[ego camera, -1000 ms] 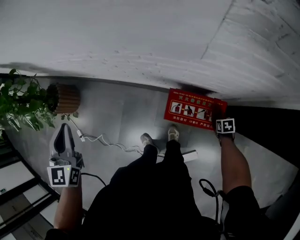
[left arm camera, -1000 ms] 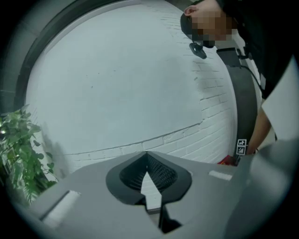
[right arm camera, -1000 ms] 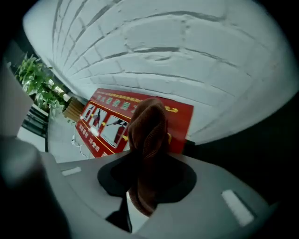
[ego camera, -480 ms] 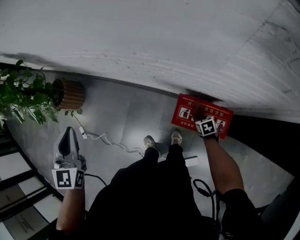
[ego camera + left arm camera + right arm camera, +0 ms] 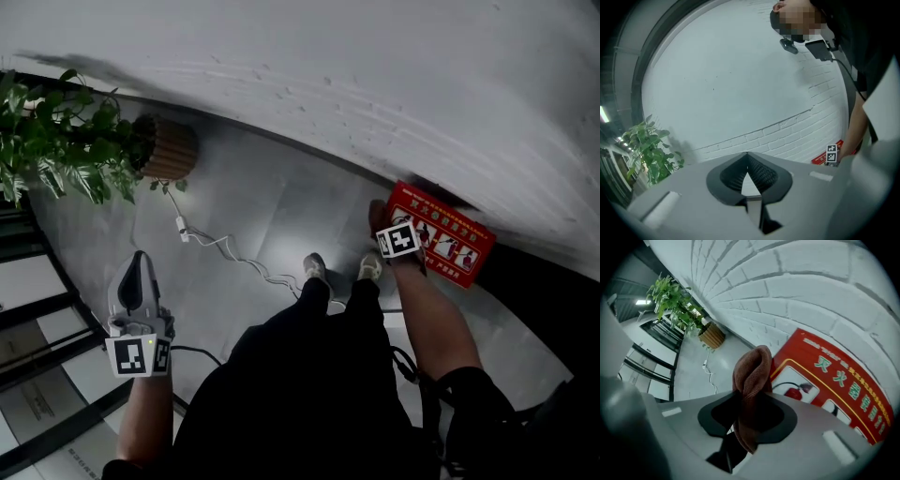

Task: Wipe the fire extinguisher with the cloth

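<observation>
A red fire extinguisher box (image 5: pixel 442 236) with white pictures lies at the foot of the white brick wall; in the right gripper view the box (image 5: pixel 834 390) fills the right side. No extinguisher itself shows, only its picture. My right gripper (image 5: pixel 378 217) points steeply down over the box's left end, shut on a folded brown cloth (image 5: pixel 752 369) that sticks out past the jaws. The cloth (image 5: pixel 377 212) shows as a dark lump just left of the box. Far to the left, my left gripper (image 5: pixel 141 257) hangs over the floor, its jaws (image 5: pixel 746 154) shut and empty.
A leafy plant (image 5: pixel 56 141) in a ribbed brown pot (image 5: pixel 169 150) stands at the wall on the left. A white cable (image 5: pixel 225 248) with a plug trails over the grey floor towards the person's shoes (image 5: pixel 314 267). Dark-framed glass (image 5: pixel 37 309) runs along the left.
My right gripper has swept left with the cloth, from the box's right end to its left end. The head view has swung, and the left gripper has shifted slightly.
</observation>
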A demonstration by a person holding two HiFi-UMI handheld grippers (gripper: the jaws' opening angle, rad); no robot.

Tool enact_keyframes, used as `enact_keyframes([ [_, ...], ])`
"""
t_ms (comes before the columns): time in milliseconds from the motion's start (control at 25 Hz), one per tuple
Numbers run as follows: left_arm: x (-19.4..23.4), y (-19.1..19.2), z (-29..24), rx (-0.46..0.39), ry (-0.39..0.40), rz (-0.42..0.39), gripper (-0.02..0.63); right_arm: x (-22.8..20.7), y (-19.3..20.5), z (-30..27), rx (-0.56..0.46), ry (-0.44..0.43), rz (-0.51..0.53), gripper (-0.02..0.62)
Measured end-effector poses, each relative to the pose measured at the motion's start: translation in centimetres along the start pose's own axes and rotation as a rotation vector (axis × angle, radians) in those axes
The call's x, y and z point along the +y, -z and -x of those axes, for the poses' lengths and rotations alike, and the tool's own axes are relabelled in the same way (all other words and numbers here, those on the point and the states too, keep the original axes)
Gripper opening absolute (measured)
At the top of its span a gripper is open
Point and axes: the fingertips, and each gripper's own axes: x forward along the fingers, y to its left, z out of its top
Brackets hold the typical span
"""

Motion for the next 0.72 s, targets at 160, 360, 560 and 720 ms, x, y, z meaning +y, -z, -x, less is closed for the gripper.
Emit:
enact_keyframes([
  [160,-1.9,-1.4,-2.1,-0.055,0.065,0.01,0.0,-5.1,4.9,3.7,-0.01,0.074,-0.071,0.1],
  [360,-5.6,-3.2,-5.7,-0.108,0.192,0.011,0.0,-13.1,14.2,9.6,-0.038,0.192,-0.28,0.098],
  [560,-8.8,-4.3,-8.3,-0.131,0.299,-0.018,0.0,-19.7,24.3,14.6,-0.009,0.311,-0.559,0.1],
  [720,-10.2,-5.3,-8.8,-0.159,0.33,0.0,0.0,-20.6,26.3,17.4,-0.007,0.363,-0.562,0.1],
])
